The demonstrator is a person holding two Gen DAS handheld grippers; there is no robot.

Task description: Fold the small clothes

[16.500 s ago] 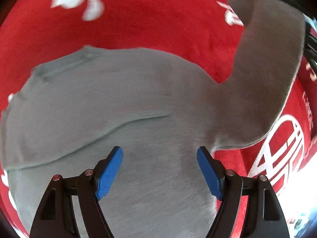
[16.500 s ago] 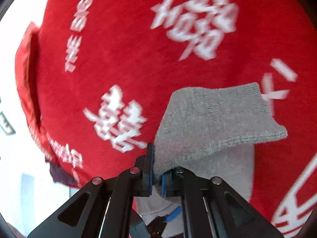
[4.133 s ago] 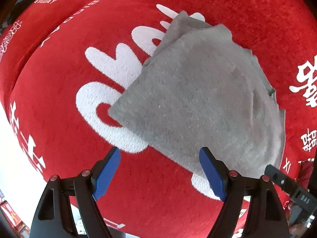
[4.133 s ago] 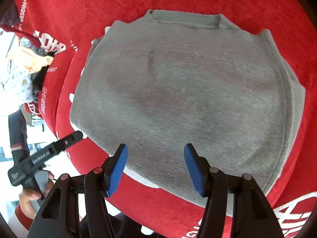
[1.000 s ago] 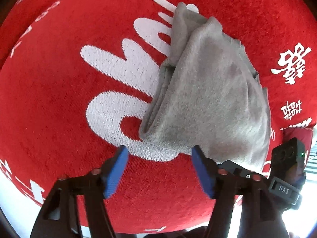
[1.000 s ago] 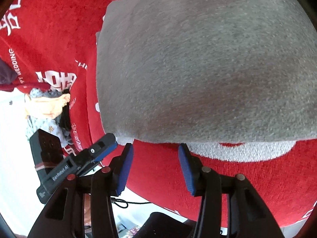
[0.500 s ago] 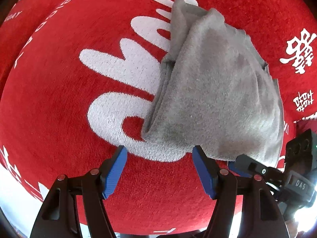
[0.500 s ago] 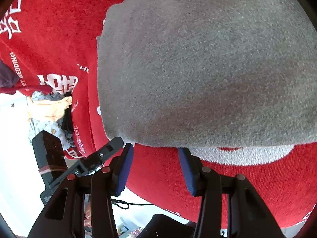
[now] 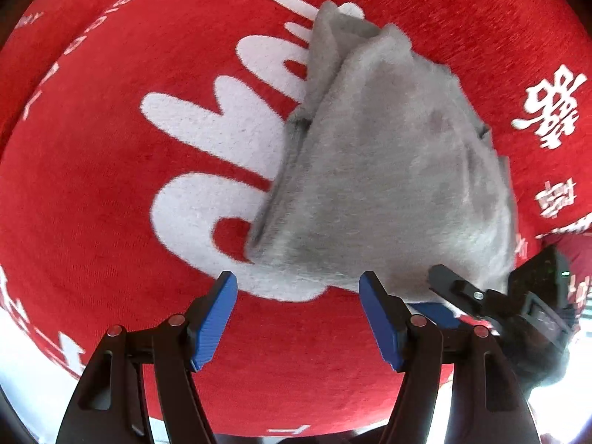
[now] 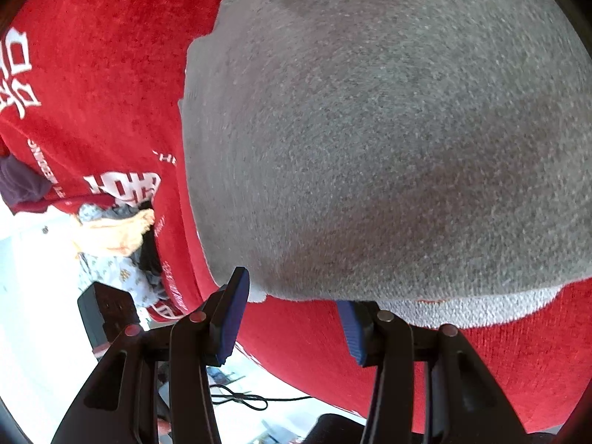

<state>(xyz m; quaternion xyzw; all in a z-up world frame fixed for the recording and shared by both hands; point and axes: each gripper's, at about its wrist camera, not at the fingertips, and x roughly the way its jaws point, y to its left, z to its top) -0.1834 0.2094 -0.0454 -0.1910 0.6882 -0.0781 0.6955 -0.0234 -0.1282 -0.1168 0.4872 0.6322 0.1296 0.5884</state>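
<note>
A small grey knit garment point(image 9: 388, 185), folded into a thick bundle, lies on the red tablecloth point(image 9: 92, 185) with white lettering. My left gripper point(image 9: 298, 310) stands open just short of the bundle's near left corner and holds nothing. At the lower right of that view, one finger point(image 9: 451, 285) of the right gripper reaches to the bundle's near edge. In the right wrist view the grey garment point(image 10: 388, 148) fills most of the picture. My right gripper point(image 10: 292, 314) is open, and the garment's near edge lies over its fingertips without being pinched.
A pile of other small clothes point(image 10: 111, 236) and a purple cloth point(image 10: 18, 185) lie by the table's left edge. The left tool's black body point(image 10: 107, 314) shows below them. The cloth's front edge drops off just behind both grippers, with a cable point(image 10: 240, 403) on the pale floor.
The right gripper has rolled a little and its tips now reach under the garment's near edge. The left gripper has hardly moved, and the bundle keeps its shape.
</note>
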